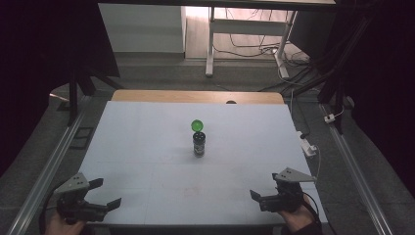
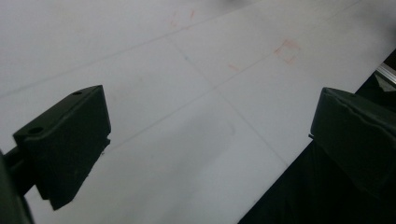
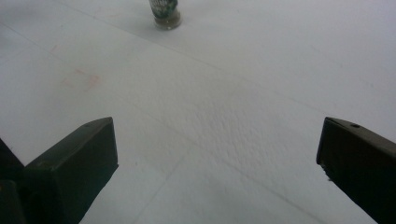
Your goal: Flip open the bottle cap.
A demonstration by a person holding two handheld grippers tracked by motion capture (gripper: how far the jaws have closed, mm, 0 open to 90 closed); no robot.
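**Both jaws wide, bottle well ahead**

My left gripper (image 1: 100,193) hangs at the near left corner of the desk (image 1: 147,147), jaws spread with nothing between them. My right gripper (image 1: 264,193) hangs at the near right corner, its jaws just as wide and just as bare. The bottle (image 1: 198,144) stands upright well ahead of both, between them and about mid-desk, with a green ball (image 1: 196,125) just above its top. I cannot tell whether the ball sits on the bottle or lies just behind it. In the right gripper view the bottle's base (image 3: 165,14) is far ahead of my jaws and left of their centre line.

The risk, as I judge it: the bottle is narrow and tall, so a jaw arriving off-centre would tip it rather than take it. If the ball does rest on top, any knock would send it rolling off the desk. Both arms converging on one small thing could also clash.

The desk top is a white, matt sheet with faint seams and a few reddish marks (image 3: 81,80) – smooth enough for the bottle to slide. Beyond it are a grey floor, white table legs (image 1: 210,44), loose cables and dark frames either side.
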